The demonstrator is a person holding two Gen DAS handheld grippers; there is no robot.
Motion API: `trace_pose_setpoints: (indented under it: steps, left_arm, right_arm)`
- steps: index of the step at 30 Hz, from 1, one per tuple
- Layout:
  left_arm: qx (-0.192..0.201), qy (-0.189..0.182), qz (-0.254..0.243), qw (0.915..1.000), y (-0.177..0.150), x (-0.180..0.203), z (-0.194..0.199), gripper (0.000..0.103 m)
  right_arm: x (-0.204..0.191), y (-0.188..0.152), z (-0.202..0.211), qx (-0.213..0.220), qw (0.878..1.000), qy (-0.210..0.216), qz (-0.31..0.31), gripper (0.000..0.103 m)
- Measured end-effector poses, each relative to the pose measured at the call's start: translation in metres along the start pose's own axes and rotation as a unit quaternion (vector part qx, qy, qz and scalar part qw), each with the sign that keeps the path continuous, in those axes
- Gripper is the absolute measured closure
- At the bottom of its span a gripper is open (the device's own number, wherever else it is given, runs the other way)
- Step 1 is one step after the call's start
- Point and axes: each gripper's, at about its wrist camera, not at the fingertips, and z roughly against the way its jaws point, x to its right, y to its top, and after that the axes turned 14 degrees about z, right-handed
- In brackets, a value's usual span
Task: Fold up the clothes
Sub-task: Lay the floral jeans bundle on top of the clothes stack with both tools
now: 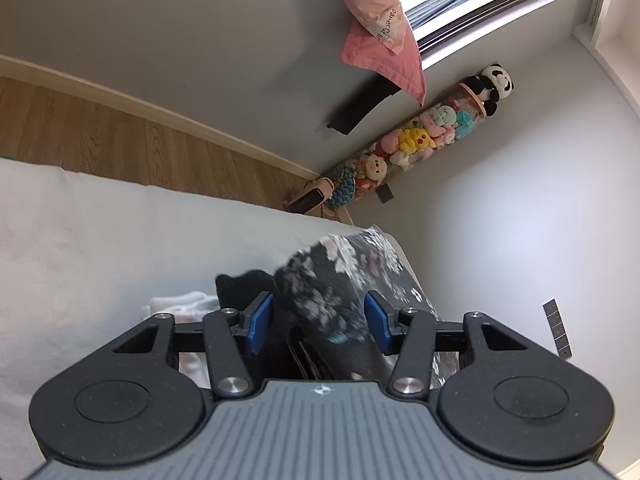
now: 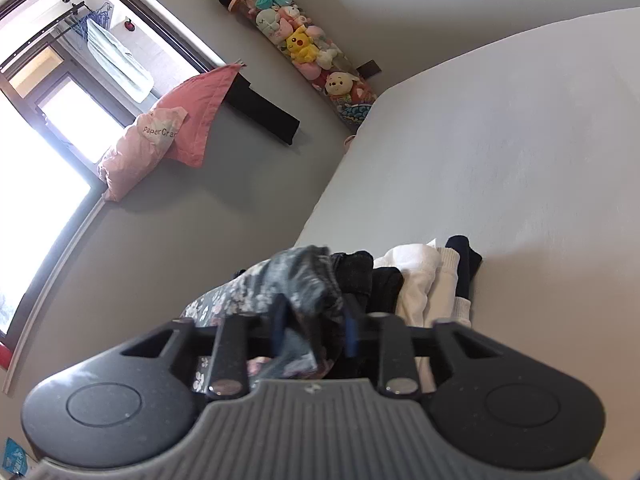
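Left gripper point(image 1: 318, 322): blue pads spread, floral garment point(image 1: 344, 280) bunched between them, no visible pinch; grip unconfirmed, cannot tell. Right gripper point(image 2: 314, 330): jaws narrower, closed on a fold of the same floral garment point(image 2: 288, 280), probably to lift it clear of the clothes pile point(image 2: 412, 276); pile rests on the bed point(image 2: 520, 140), near its edge.

Grey walls point(image 1: 160, 20) meet a wooden floor point(image 1: 100, 136) beside a bed with a white sheet point(image 2: 520, 140). Bright daylight fills the window point(image 2: 48, 152), where a pink pillow point(image 2: 136, 152) rests. A tall tube of plush toys point(image 2: 304, 48) stands in the corner.
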Motion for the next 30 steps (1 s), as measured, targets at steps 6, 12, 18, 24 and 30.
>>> trace_pose_setpoints:
  steps: [6,12,18,24,30]
  left_arm:
    - [-0.022,0.013,-0.021,0.9994,-0.003,-0.008,-0.013,0.073]
    - [-0.021,0.031,-0.090,0.9952,-0.012,0.002,-0.012,0.071]
    - [0.015,0.060,-0.128,0.9898,-0.014,0.025,0.023,0.064]
    - [0.049,0.022,-0.212,0.9758,-0.051,0.051,0.060,0.064]
    - [0.002,-0.032,-0.277,0.9604,-0.098,0.078,0.058,0.064]
  right_arm:
    - [0.008,-0.018,-0.009,-0.018,1.000,-0.024,0.000,0.089]
    - [0.013,-0.028,-0.013,-0.017,0.999,-0.031,-0.005,0.085]
    - [-0.011,-0.016,0.022,0.012,0.992,-0.086,0.093,0.058]
    - [-0.065,-0.034,0.065,0.067,0.966,-0.044,0.245,0.057]
    - [-0.113,-0.071,0.067,0.053,0.937,-0.002,0.346,0.058]
